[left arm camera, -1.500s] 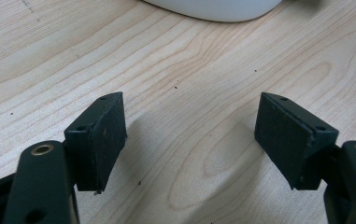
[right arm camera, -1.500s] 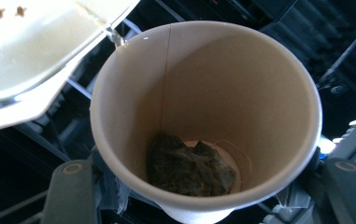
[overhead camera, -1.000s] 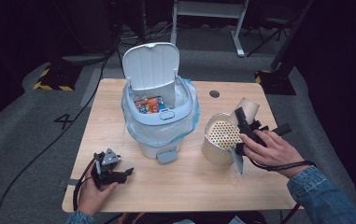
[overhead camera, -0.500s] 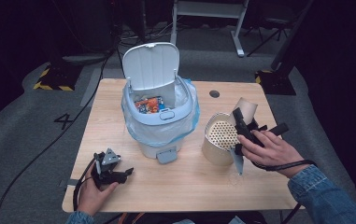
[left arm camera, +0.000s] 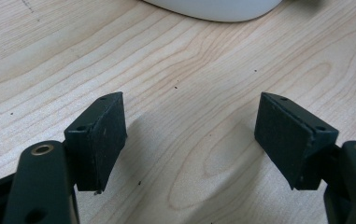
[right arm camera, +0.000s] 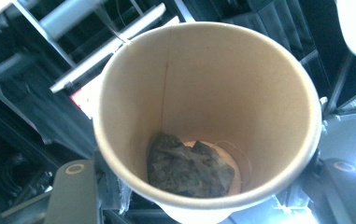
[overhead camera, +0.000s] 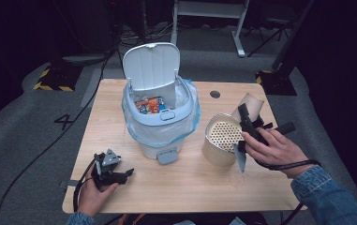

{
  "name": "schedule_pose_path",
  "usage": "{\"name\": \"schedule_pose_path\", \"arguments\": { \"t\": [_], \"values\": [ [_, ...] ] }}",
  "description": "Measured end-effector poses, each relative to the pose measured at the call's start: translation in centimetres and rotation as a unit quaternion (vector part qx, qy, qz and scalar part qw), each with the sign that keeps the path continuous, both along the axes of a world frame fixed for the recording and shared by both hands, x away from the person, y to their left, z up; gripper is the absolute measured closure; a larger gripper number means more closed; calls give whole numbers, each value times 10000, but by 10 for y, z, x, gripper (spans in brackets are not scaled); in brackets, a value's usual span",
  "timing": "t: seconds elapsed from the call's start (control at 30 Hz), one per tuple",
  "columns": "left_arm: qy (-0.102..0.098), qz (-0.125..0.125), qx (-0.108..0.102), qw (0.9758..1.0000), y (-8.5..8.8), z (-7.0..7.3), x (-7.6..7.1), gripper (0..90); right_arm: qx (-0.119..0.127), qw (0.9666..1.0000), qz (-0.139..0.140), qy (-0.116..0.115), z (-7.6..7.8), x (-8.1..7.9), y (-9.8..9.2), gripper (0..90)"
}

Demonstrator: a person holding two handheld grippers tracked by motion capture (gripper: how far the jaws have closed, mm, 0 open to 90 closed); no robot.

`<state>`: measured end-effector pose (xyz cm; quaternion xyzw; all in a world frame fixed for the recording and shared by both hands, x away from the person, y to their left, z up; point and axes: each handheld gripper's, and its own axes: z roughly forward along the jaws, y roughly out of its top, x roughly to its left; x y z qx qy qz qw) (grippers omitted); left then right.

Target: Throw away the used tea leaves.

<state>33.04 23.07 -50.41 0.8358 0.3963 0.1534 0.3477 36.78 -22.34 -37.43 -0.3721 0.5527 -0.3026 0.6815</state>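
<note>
Table (overhead camera: pixel 176 187): light wood, seen whole in the high view; the left gripper view shows its grain close up under the jaws.
Bin (overhead camera: pixel 159 119): white pedal bin with a blue liner, standing mid-table, lid tipped up and back; coloured wrappers lie inside. In the left gripper view its white base (left arm camera: pixel 215 8) is a curved edge at the top.
Metal strainer can (overhead camera: pixel 220 140): tan cylinder lying tilted right of the bin, its perforated end facing the camera, just beside the right gripper.
Paper cup (right arm camera: pixel 203 116): brown, clamped in the right gripper, tilted, to the right of the bin and near the table's right edge. The high view shows its outer wall (overhead camera: pixel 251 104) behind the strainer can; the right gripper view looks straight into its mouth.
Tea bag (right arm camera: pixel 189 170): dark, crumpled, lying at the bottom of the cup, a thin string beside it; visible in the right gripper view.
Right gripper (overhead camera: pixel 249 126): held by the right hand (overhead camera: pixel 274 150); its jaws are clamped on the cup's sides.
Left gripper (overhead camera: pixel 110 171): held low at the table's front left corner, well apart from the bin; jaws spread wide with bare table between them (left arm camera: pixel 189 140).
</note>
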Motion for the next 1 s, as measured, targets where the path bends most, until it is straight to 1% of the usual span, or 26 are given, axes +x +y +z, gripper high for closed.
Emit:
{"name": "schedule_pose_path", "arguments": {
  "t": [0.03, 0.07, 0.1, 0.13, 0.17, 0.2, 0.23, 0.27, 0.3, 0.33, 0.37, 0.43, 0.5, 0.53, 0.57, 0.67, 0.7, 0.73, 0.77, 0.8, 0.83, 0.93, 0.97, 1.0],
  "values": [
    [0, 0, 0, 10000, 0, 0, 0, 254, -68, 10000, 9, -10, 1, 0, 1, 362],
    [-1, 0, -1, 10000, 0, 0, 0, 254, 35, 9999, -82, -115, 3, 1, 1, 363],
    [0, 0, 0, 10000, 0, 0, 0, 254, -184, 9998, -80, -44, -4, 2, 3, 365],
    [0, 1, 1, 10000, 0, 0, 0, 254, -496, 9987, 40, 77, -9, 2, 3, 365],
    [-1, 1, 0, 10000, 0, 0, 0, 254, -471, 9989, -27, 12, -8, 4, 2, 367],
    [7, 8, -13, 10000, 0, 0, 0, 254, -231, 9995, -173, -88, -3, 6, 1, 369],
    [-1, 0, 1, 10000, 0, 0, 0, 254, -305, 9993, -205, -79, -4, 5, 2, 370],
    [0, 0, 0, 10000, 0, 0, 0, 254, -507, 9986, -148, -66, -6, 3, 4, 371],
    [-5, -4, 9, 10000, 0, 0, 0, 254, -448, 9989, -96, -101, -7, 2, 6, 370],
    [0, 2, -1, 10000, 0, 0, 0, 254, -472, 9989, -65, -45, -8, 1, 9, 370],
    [-1, 1, 1, 10000, 0, 0, 0, 254, -412, 9991, -87, -30, -8, 1, 10, 370],
    [8, 14, -17, 10000, 0, 0, 0, 253, -436, 9990, -60, -28, -8, 2, 11, 370],
    [-6, 16, 2, 10000, 0, 0, 0, 253, -367, 9993, -100, 22, -10, 3, 11, 370],
    [-6, 21, 2, 10000, 0, 0, 0, 252, -341, 9994, -52, 20, -12, 3, 11, 370],
    [-10, 22, 14, 10000, 0, 0, 0, 251, -380, 9992, -76, 84, -13, 3, 11, 370],
    [-14, 25, 15, 10000, 0, 0, 0, 249, -335, 9993, -91, 130, -12, 4, 10, 369],
    [-13, 28, 14, 10000, 0, 0, 0, 248, -247, 9996, -96, 124, -12, 4, 9, 367],
    [-13, 29, 16, 10000, 0, 0, 0, 248, -225, 9996, -86, 143, -11, 5, 9, 367],
    [-13, 32, 13, 10000, 0, 0, 0, 247, -147, 9997, -96, 150, -9, 5, 8, 366],
    [-12, 33, 15, 10000, 0, 0, 0, 247, -129, 9997, -102, 198, -7, 5, 8, 365],
    [-11, 36, 14, 10000, 0, 0, 0, 246, -57, 9997, -94, 222, -5, 4, 7, 363],
    [-11, 38, 13, 10000, 0, 0, 0, 245, 372, 9986, -73, 379, 3, 3, 4, 360],
    [-12, 38, 14, 10000, 0, 0, 0, 245, 585, 9970, -55, 497, 7, 3, 2, 358],
    [-11, 38, 14, 10000, 0, 0, 0, 245, 838, 9940, -43, 700, 11, 3, 1, 356]
  ]
}}
